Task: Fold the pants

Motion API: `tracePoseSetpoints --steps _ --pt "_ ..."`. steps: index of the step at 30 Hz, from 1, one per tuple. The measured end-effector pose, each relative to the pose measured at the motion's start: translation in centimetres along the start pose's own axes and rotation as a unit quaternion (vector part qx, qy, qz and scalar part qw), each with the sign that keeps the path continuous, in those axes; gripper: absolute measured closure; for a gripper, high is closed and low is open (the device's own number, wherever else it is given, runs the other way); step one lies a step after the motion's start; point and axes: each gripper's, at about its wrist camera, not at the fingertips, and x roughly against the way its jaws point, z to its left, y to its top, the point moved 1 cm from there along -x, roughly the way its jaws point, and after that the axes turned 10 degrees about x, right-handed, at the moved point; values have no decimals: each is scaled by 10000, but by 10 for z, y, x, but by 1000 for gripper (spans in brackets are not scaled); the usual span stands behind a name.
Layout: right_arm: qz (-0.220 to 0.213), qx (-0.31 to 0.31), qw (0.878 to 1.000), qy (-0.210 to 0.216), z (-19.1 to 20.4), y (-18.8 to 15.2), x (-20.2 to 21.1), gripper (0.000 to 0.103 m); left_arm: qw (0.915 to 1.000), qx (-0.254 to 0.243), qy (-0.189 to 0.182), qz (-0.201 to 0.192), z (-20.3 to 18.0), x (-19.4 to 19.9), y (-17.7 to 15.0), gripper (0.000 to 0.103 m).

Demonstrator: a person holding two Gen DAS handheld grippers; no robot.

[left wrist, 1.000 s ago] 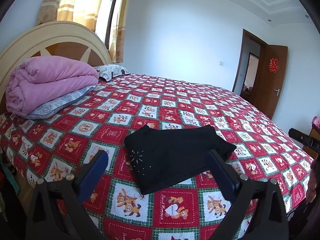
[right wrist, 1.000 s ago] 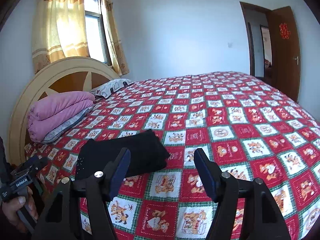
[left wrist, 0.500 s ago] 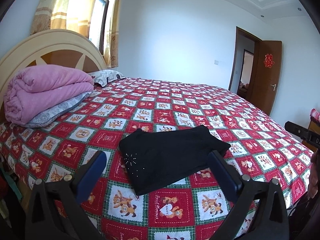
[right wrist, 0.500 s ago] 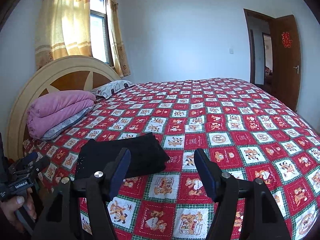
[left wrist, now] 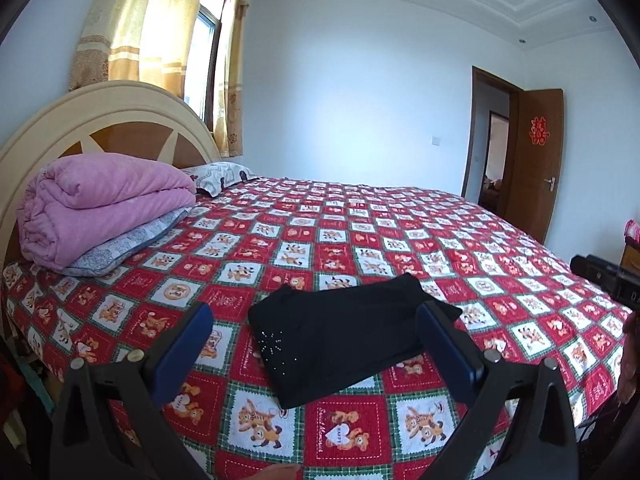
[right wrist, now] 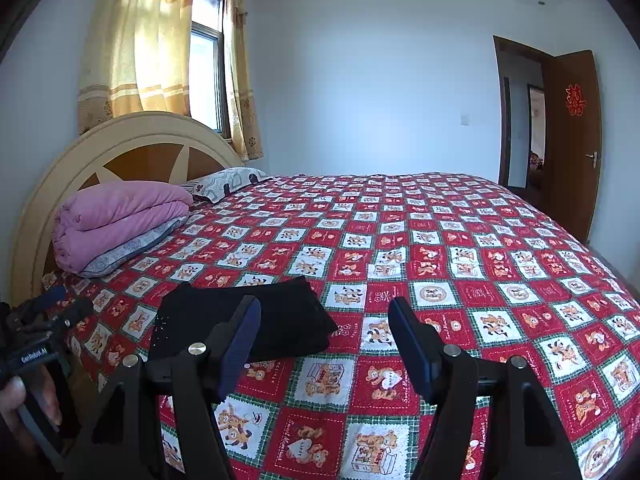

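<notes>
Two wrist views, one moment. The black fabric pants with a small cluster of sparkling studs lie as a compact, flat rectangle near the near edge of the bed with the red-and-white checked bear-print cover. I judge the folding complete or nearly so, since no leg trails loose and the edges sit stacked. I hold the left gripper with black arms and blue pads above and short of the bundle, its jaws spread wide with nothing between the pads (the pants show through the gap, but lie on the cover beyond and apart from both fingers). The right gripper of the same build hangs to the right of the pants, likewise wide and empty; the bundle lies behind its left finger and to the left, bare cover fills its gap. Both tools tilt gently downward, which I take to be a stand-off posture giving a clear look at the result. Far left, a rolled pink quilt rests on a grey pillow against the cream arched headboard, well apart from the work.
</notes>
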Motion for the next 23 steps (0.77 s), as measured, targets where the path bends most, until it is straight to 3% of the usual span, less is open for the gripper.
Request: tracePoseSetpoints --steps 8,23 --pt "-33 47 10000 4 2 2 2 35 9996 167 205 -68 10 0 5 0" --pt "20 128 9999 34 8 -1 -1 35 9997 205 147 -5 13 -6 -2 0"
